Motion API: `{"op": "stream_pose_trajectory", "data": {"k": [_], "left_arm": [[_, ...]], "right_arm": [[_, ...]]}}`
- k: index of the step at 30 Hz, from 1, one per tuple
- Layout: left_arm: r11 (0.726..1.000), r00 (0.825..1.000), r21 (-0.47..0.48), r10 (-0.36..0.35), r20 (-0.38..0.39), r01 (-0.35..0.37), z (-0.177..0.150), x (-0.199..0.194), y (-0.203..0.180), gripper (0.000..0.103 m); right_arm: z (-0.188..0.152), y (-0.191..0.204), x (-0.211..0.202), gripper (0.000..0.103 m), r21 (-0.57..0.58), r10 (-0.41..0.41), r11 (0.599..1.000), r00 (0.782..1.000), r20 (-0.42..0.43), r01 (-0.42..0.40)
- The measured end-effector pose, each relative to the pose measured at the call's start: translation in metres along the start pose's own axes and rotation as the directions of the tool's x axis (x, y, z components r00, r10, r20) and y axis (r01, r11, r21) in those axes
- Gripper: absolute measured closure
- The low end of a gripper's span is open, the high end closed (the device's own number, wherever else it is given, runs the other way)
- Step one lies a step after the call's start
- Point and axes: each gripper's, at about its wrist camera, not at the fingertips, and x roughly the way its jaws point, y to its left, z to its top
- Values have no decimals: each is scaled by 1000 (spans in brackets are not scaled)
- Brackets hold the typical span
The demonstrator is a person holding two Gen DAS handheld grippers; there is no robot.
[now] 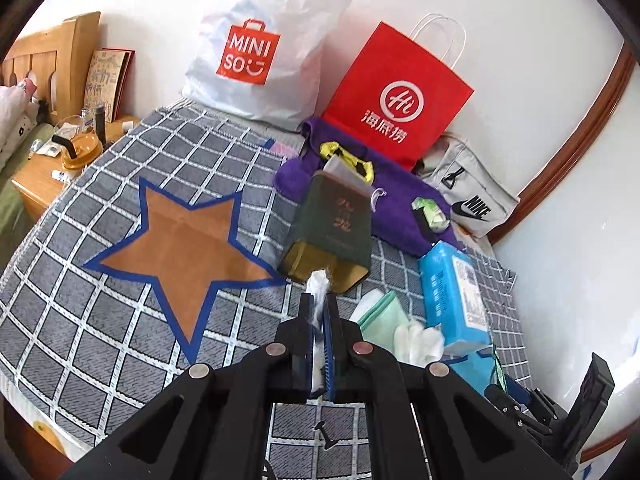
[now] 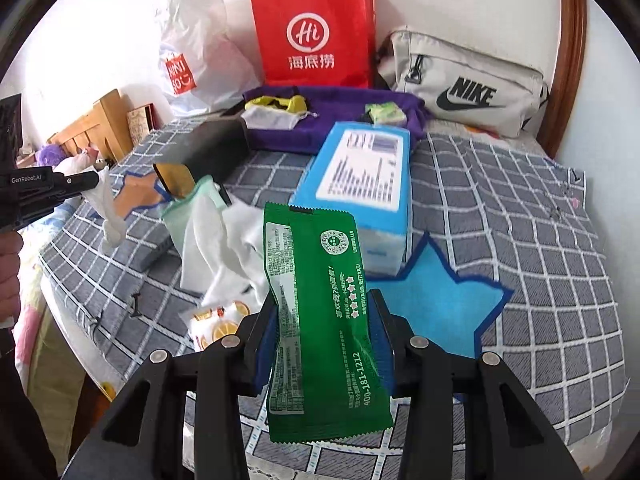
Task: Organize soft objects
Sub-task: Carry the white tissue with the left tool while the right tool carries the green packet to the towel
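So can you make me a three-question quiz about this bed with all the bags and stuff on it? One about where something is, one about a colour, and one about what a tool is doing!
1. Where does the red paper bag stand?
A. On the brown star
B. Against the wall, behind the purple cloth
C. Inside the grey Nike bag

2. What colour is the star patch just beyond the right tool?
A. Light blue
B. Yellow
C. Pink

3. What is the left tool doing?
A. Standing wide open with nothing in it
B. Squeezing the blue tissue pack
C. Pinching a white tissue

Answers:
1. B, the red bag leans on the wall, right behind the purple cloth.
2. A, the right wrist view shows a light blue star with a darker blue edge.
3. C, a strip of white tissue sticks up between its closed fingers.
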Motion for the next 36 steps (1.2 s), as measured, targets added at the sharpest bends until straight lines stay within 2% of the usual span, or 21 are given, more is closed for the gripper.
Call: {"op": "stream_pose_trajectory", "data": {"k": [7, 19, 36], "left_arm": [[1000, 1000, 29, -8, 22, 7, 21, -7, -11, 98], [998, 999, 58, -2, 54, -1, 64, -3, -28, 98], [993, 998, 115, -27, 58, 20, 114, 37, -60, 98]], "right_arm": [[25, -2, -9, 61, 1, 7, 1000, 999, 33, -7], [77, -4, -1, 61, -17, 11, 1000, 997, 73, -9], [137, -26, 22, 61, -39, -1, 999, 993, 122, 6]]}}
